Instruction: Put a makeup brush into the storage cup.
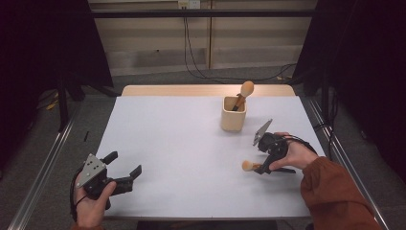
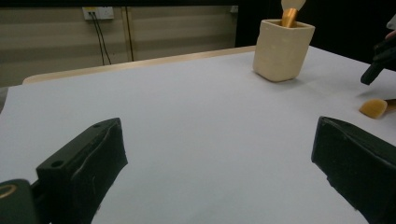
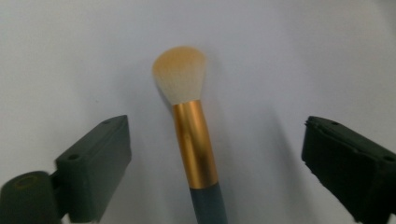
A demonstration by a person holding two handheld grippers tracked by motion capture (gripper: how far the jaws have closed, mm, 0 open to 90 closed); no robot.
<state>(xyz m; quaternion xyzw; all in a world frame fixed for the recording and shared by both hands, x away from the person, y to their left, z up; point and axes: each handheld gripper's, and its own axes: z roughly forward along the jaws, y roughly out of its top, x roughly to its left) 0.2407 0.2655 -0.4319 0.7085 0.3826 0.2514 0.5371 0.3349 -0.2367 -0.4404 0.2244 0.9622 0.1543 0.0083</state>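
A makeup brush point(image 3: 195, 144) with a pale orange-tipped head, gold ferrule and dark handle lies flat on the white table. My right gripper point(image 3: 214, 140) is open and hangs just above the brush, one jaw on each side of the ferrule, touching nothing. In the high view the brush head point(image 1: 247, 166) pokes out to the left of the right gripper point(image 1: 269, 163). A second brush point(image 1: 244, 93) stands in a cream square cup point(image 1: 233, 117). At the table's front left, my left gripper point(image 1: 127, 162) rests open and empty.
The cup point(image 2: 282, 49) stands at the back right of the white table point(image 1: 182, 143), a hand's length beyond the right gripper. A wooden strip runs along the table's far edge point(image 1: 206, 90). Cables trail on the floor behind.
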